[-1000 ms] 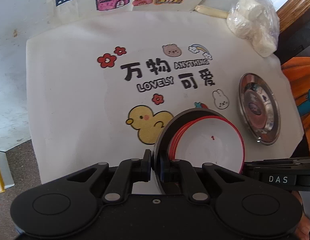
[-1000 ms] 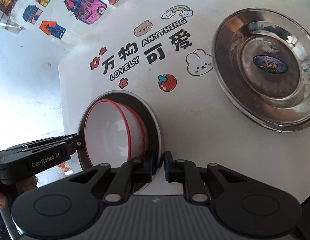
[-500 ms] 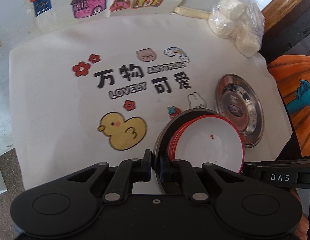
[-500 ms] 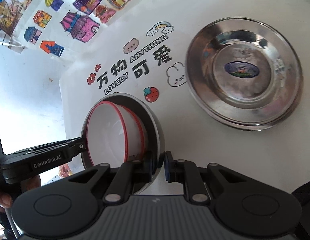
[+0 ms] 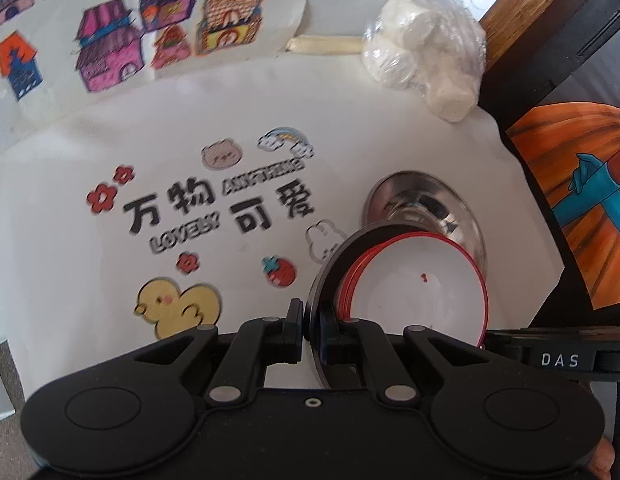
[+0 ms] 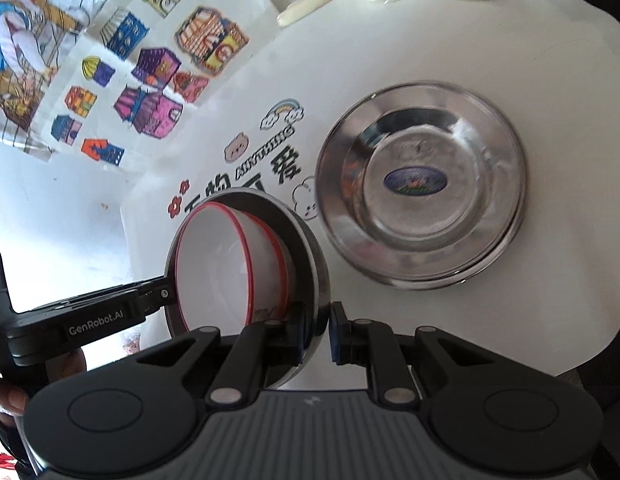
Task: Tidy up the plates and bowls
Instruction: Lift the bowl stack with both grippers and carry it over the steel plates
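- Both grippers have carried their shared load toward the steel plate since a second ago; it now sits just beyond the stack instead of well off to the side
- Left gripper is pinched narrow on the near rim of the dark metal bowl
- Right gripper clamps the opposite rim of that same bowl, jaws nearly together
- Two red-rimmed white bowls nest loose inside it, tilted, held above the printed cloth
- Risk: each grip is a thin edge hold, so uneven pull from either hand could twist the rim free
- More tilt, and the white bowls could slide out, striking the plate
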Demonstrator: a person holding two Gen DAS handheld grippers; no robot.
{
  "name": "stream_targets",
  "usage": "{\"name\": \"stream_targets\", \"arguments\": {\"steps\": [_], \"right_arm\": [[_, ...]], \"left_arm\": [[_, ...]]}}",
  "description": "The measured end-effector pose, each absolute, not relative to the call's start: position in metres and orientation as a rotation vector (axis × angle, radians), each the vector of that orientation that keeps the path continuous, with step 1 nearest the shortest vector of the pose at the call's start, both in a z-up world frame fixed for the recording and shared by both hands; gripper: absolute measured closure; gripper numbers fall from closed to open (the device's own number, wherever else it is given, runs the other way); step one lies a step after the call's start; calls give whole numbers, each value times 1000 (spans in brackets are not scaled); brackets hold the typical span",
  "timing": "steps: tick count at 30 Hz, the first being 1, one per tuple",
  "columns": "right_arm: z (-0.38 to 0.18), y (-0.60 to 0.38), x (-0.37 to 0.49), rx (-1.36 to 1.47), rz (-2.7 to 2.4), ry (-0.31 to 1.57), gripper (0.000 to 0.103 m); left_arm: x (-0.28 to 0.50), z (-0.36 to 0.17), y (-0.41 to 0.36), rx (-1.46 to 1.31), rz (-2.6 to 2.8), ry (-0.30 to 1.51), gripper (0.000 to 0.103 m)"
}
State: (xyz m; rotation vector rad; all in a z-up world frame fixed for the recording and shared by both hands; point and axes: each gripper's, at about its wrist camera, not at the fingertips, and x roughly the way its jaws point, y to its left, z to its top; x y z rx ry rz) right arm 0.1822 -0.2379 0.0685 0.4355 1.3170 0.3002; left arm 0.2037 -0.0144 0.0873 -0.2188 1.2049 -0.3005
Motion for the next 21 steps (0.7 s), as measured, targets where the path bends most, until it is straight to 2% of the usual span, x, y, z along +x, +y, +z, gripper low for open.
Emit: {"name": "stream_targets", "arguments": {"steps": [21], "right_arm": [[51,-300,183,556,233,1233,87]], "left_arm": [[252,89,-82,-193,-340,1212,97]]}}
